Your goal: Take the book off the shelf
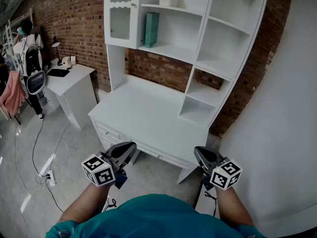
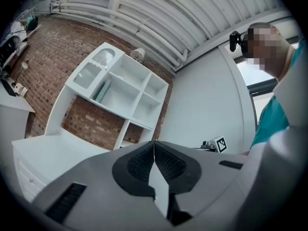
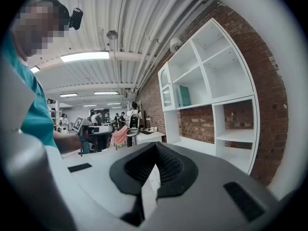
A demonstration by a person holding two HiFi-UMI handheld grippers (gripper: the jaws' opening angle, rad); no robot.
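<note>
A teal book [image 1: 151, 29] stands upright on a middle shelf of the white shelf unit [image 1: 198, 58], next to a glass-door cabinet; it also shows small in the left gripper view [image 2: 101, 90] and the right gripper view [image 3: 183, 96]. My left gripper [image 1: 130, 150] is held low in front of the white desk [image 1: 143, 113], its jaws shut with nothing between them. My right gripper [image 1: 199, 155] is level with it at the desk's right front corner, jaws shut and empty. Both are far below and short of the book.
A white box [image 1: 169, 0] sits on the top shelf. A second white desk [image 1: 69, 78] with a lamp and a chair stands at the left by the brick wall. Cables [image 1: 42, 152] lie on the floor. A white wall [image 1: 282, 133] closes the right side.
</note>
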